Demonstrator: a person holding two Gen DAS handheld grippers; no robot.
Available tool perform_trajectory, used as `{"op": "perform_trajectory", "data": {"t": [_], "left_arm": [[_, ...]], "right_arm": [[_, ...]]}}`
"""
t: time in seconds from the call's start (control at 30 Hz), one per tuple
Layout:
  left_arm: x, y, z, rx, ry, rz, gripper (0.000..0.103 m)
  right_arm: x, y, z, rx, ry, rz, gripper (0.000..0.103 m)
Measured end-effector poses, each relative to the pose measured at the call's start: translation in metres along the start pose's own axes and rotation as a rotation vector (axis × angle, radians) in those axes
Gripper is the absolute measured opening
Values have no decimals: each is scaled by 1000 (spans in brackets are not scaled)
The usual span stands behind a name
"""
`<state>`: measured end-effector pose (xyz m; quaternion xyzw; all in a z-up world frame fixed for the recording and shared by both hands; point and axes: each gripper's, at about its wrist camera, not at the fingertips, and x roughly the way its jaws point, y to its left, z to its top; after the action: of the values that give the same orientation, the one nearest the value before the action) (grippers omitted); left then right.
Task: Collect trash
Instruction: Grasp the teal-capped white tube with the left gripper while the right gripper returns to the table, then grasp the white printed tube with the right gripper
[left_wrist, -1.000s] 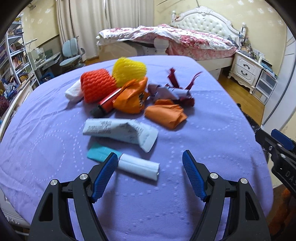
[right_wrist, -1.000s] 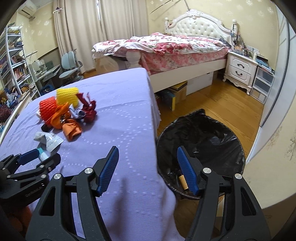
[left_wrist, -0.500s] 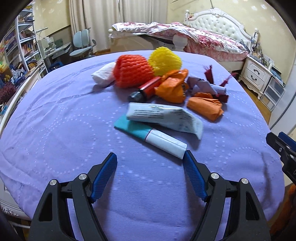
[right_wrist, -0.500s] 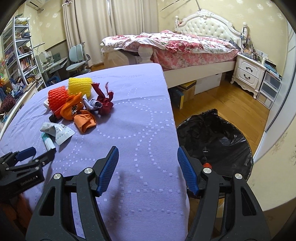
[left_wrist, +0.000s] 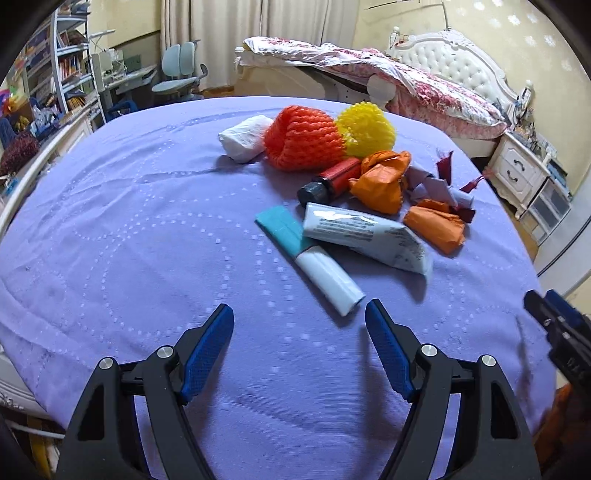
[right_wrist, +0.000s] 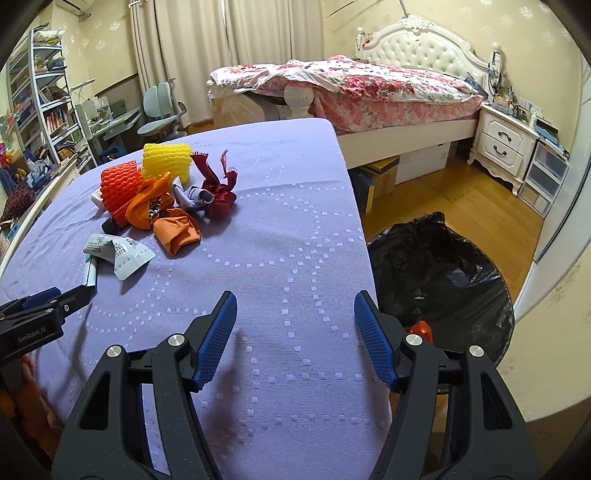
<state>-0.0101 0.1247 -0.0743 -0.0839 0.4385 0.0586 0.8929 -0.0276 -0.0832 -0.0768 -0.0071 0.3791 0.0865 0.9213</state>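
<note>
Both jaws spread wide, nothing held: left hand-held gripper (left_wrist: 299, 325) hovers over the purple worktop (left_wrist: 129, 240) just short of the trash pile; right hand-held gripper (right_wrist: 293, 314) hovers over the worktop's right edge, near the black-lined bin (right_wrist: 443, 266) on the floor. Trash sits clustered mid-worktop: teal-and-white tube (left_wrist: 310, 258) nearest the left hand-held gripper, lying diagonally, its white end pointing toward the jaws; a flattened grey-white tube (left_wrist: 365, 236) overlaps it. Behind those: red bottle with black cap (left_wrist: 332, 181), two orange crumpled wrappers (left_wrist: 384, 181), orange foam net (left_wrist: 303, 138), yellow foam net (left_wrist: 365, 125), white tissue wad (left_wrist: 243, 138), dark red scraps (right_wrist: 218, 192). Judgement: everything looks light. Teal tube likely soft and slick, will squash; pinch across the white body near its end, clear of the overlapping tube. Foam nets are springy, grab mid-body. Wrappers crumple, may slip. Bottle stiff, could roll; grip across the barrel.
</note>
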Motion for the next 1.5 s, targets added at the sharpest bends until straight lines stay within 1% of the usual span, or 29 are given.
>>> {"op": "perform_trajectory", "data": {"t": [0.1, 0.17, 0.23, 0.3, 0.33, 0.4, 0.43, 0.5, 0.53, 0.57, 0.7, 0.83, 1.0, 1.1, 1.2, 1.37, 1.5], "left_arm": [[4, -10, 4, 16, -8, -2, 74], [9, -13, 8, 25, -21, 19, 74], [15, -12, 10, 13, -13, 29, 74], [13, -9, 12, 1, -19, 19, 67], [13, -7, 13, 4, -17, 18, 64], [12, -4, 13, 16, -20, 26, 53], [11, -2, 12, 19, -23, 30, 50], [10, 3, 12, 22, -27, 32, 36], [9, 6, 11, 22, -28, 31, 32], [9, 9, 11, 22, -29, 30, 24], [8, 22, 10, 1, -30, -23, 17], [7, 28, 11, -3, -31, -25, 17], [5, 36, 10, 4, -44, 8, 16], [3, 43, 10, 9, -57, 31, 16], [3, 49, 10, 13, -67, 54, 16], [2, 62, 10, -3, -69, 69, 16], [2, 70, 9, -8, -78, 83, 16]], "right_arm": [[1, 2, 0, -7, 3, 4, 65], [2, 3, -1, -11, 5, 5, 65], [2, 4, -1, -15, 7, 6, 65], [2, 5, -1, -18, 6, 8, 65], [1, 6, -1, -20, 4, 10, 65], [2, 9, 0, -28, 3, 14, 65], [3, 10, 1, -31, 4, 17, 65], [3, 16, 1, -47, 3, 26, 65], [4, 20, 2, -57, 3, 29, 65], [4, 24, 3, -68, 3, 34, 65], [7, 40, 8, -105, -1, 60, 65], [11, 56, 16, -144, -6, 77, 65], [22, 76, 27, -176, 8, 87, 65], [29, 86, 31, -195, 11, 81, 65], [36, 95, 35, -209, 16, 53, 65], [41, 105, 32, -244, 46, 12, 65], [37, 111, 26, -247, 71, 49, 65]]}}
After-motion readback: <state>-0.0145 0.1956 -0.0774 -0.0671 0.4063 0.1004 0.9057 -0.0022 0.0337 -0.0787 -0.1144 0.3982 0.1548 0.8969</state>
